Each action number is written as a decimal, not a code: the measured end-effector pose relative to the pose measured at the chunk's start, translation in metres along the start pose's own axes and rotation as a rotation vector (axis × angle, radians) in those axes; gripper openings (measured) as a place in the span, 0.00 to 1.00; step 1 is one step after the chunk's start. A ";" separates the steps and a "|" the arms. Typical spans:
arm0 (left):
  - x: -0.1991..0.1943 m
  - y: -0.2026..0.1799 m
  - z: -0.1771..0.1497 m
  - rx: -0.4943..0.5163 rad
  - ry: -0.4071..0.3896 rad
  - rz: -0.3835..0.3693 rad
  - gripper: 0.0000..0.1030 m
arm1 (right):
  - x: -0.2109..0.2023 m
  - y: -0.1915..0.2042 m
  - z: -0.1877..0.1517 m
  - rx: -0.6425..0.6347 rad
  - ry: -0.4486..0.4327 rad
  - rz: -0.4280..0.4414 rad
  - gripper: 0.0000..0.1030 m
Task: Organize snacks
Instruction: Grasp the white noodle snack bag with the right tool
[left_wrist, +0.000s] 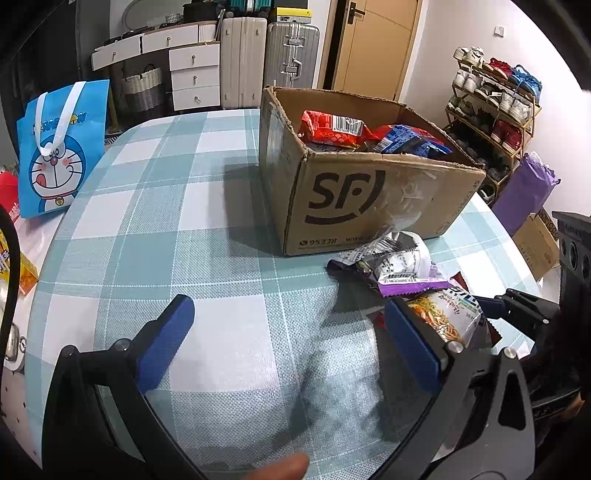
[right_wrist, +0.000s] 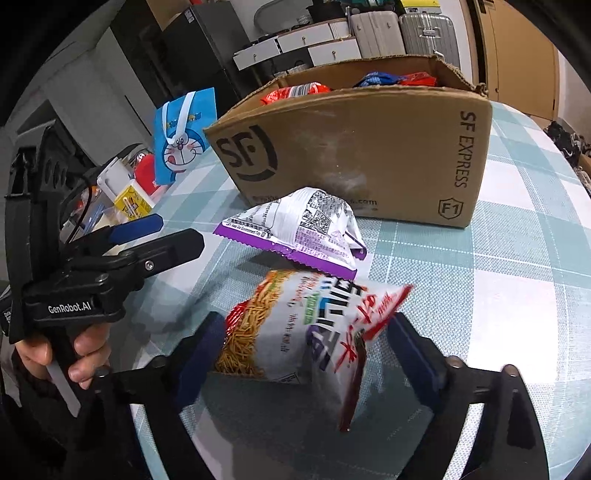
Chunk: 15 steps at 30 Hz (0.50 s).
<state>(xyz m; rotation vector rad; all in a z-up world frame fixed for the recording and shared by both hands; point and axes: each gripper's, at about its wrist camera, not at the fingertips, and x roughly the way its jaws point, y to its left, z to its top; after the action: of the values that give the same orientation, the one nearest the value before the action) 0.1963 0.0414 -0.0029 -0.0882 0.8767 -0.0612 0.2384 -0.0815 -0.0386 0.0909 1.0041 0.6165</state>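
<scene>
From the left wrist, the left gripper (left_wrist: 291, 347) stands wide apart over bare checked tablecloth (left_wrist: 192, 229), the noodle snack bag (left_wrist: 447, 317) at its three o'clock. From the right wrist, the right gripper (right_wrist: 306, 343) brackets that bag (right_wrist: 295, 332), its left pad touching and its right not quite; the cardboard box (right_wrist: 369, 147) sits at twelve o'clock.

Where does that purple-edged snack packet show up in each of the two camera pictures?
Left wrist view: the purple-edged packet lies right of centre on the checked tablecloth, just in front of the cardboard box.
Right wrist view: it lies at centre, in front of the box and beyond the noodle snack bag.
Shared landmark: the box's SF logo, just behind the packet in both views.
</scene>
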 end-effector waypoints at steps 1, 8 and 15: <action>0.000 0.000 0.000 -0.001 0.001 0.000 0.99 | -0.001 -0.001 0.000 -0.001 0.000 0.002 0.84; 0.002 0.000 -0.001 -0.001 0.002 -0.002 0.99 | -0.008 -0.005 -0.006 0.004 -0.010 0.031 0.69; 0.003 -0.002 -0.001 0.000 0.003 0.000 0.99 | -0.019 -0.015 -0.012 0.033 -0.036 0.088 0.54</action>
<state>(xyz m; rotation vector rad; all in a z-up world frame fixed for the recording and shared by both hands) 0.1975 0.0393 -0.0061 -0.0880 0.8799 -0.0618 0.2281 -0.1063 -0.0361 0.1749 0.9794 0.6762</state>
